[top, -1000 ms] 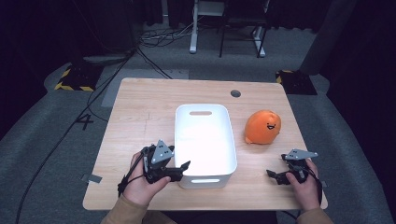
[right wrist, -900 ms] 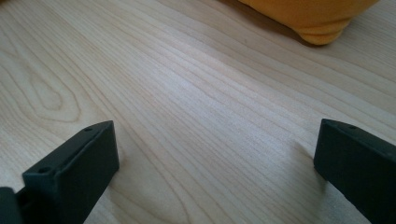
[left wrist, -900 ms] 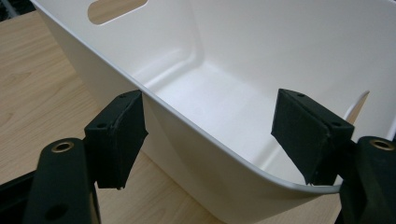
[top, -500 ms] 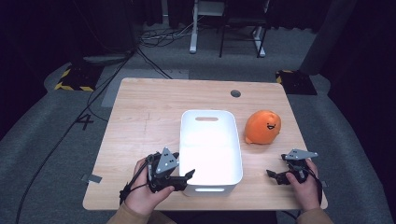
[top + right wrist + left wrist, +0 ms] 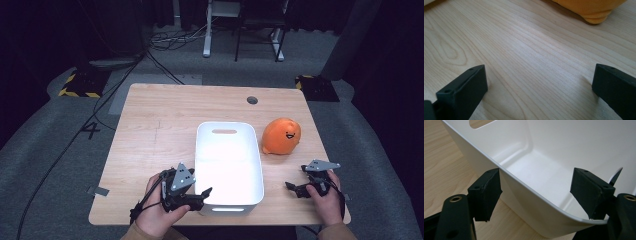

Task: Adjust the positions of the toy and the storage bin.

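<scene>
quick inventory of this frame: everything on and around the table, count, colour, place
bin: 1, white, empty, middle of the table toward the near edge, cut-out handle on its far wall
plush toy: 1, orange with a smiling face, right of the bin on the table
table: 1, light wood, centre of the high view, round port near its far edge
hazard-striped blocks: 2, black and yellow, on the grey floor beyond the far corners
cables: several, dark, on the floor behind the table
left claw: 1, black, at the bin's near left corner, jaws straddling the wall, just opening, pads off it
right claw: 1, black, open over bare wood at the near right
hands: 2, at the near edge, one on each claw
</scene>
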Tool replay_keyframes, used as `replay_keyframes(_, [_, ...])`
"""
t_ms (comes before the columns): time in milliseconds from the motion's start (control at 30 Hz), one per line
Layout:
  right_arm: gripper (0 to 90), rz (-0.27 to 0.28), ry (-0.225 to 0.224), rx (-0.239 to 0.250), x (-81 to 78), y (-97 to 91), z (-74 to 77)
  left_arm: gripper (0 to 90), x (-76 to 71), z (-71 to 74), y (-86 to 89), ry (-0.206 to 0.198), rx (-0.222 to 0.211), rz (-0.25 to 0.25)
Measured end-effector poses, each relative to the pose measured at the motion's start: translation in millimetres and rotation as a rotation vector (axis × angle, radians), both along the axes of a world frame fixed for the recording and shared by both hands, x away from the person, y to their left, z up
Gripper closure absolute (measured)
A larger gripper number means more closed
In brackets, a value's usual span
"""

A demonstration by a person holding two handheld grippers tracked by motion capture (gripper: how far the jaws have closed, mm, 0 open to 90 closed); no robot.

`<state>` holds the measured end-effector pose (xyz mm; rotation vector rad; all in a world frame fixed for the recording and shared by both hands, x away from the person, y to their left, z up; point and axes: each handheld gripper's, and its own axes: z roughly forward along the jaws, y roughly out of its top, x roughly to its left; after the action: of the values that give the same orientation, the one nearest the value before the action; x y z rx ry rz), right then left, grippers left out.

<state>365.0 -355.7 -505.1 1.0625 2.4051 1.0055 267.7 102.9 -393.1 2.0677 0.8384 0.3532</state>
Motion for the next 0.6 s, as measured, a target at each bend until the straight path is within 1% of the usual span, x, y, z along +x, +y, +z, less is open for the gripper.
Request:
replay_keyframes(67, [0.1, 0.000, 0.000, 0.000, 0.0, 0.0, 0.0, 23.1, -0.4, 0.9, -0.2, -0.003, -0.003, -0.001])
replay_keyframes(100, [0.1, 0.000, 0.000, 0.000, 0.0, 0.0, 0.0, 21.9, -0.4, 2.2, 0.1, -0.011, 0.000, 0.003])
replay_keyframes(133, [0.1, 0.000, 0.000, 0.000, 0.0, 0.0, 0.0, 20.7, -1.2, 3.1, -0.2, 0.007, -0.012, 0.003])
replay_keyframes(167, [0.1, 0.000, 0.001, 0.000, 0.0, -0.1, 0.1, 19.9, -1.7, 4.7, 0.8, -0.010, -0.016, -0.002])
replay_keyframes(200, [0.1, 0.000, 0.000, 0.000, 0.0, 0.0, 0.0, 20.3, -2.2, 5.9, 1.6, -0.013, -0.022, -0.003])
replay_keyframes(233, [0.1, 0.000, 0.001, 0.000, 0.0, 0.0, 0.0, 21.7, -3.1, 7.6, 2.0, -0.014, -0.038, 0.003])
replay_keyframes(267, [0.1, 0.000, 0.000, 0.000, 0.0, 0.0, 0.0, 21.7, -3.1, 8.9, 3.0, -0.025, -0.031, 0.001])
replay_keyframes(300, [0.1, 0.000, 0.000, -0.001, 0.0, -0.1, 0.0, 21.7, -3.8, 10.3, 3.6, -0.024, -0.042, 0.001])
replay_keyframes(333, [0.1, 0.000, 0.000, -0.001, 0.0, 0.0, 0.0, 21.7, -3.8, 12.1, 5.0, -0.035, -0.041, 0.006])
replay_keyframes(367, [0.1, 0.000, 0.000, 0.000, 0.0, 0.0, 0.0, 21.7, -3.7, 13.5, 6.3, -0.031, -0.050, 0.008])
replay_keyframes(433, [0.1, 0.000, 0.000, 0.000, 0.0, 0.0, 0.0, 21.7, -1.6, 17.5, 12.4, -0.052, -0.044, 0.020])
replay_keyframes(467, [0.1, 0.000, 0.000, 0.000, 0.0, 0.0, 0.0, 21.7, -0.6, 18.8, 14.9, -0.053, -0.043, 0.025])
replay_keyframes(500, [0.1, 0.000, 0.000, 0.000, 0.0, 0.0, 0.0, 21.8, 0.2, 19.7, 16.8, -0.051, -0.052, 0.035])
replay_keyframes(533, [0.1, 0.000, 0.000, 0.000, 0.0, 0.0, 0.0, 21.9, 3.0, 21.8, 22.3, -0.061, -0.048, 0.045])
replay_keyframes(600, [0.1, 0.000, 0.000, -0.001, 0.0, 0.0, 0.0, 22.1, 6.6, 23.0, 27.8, -0.067, -0.053, 0.067])
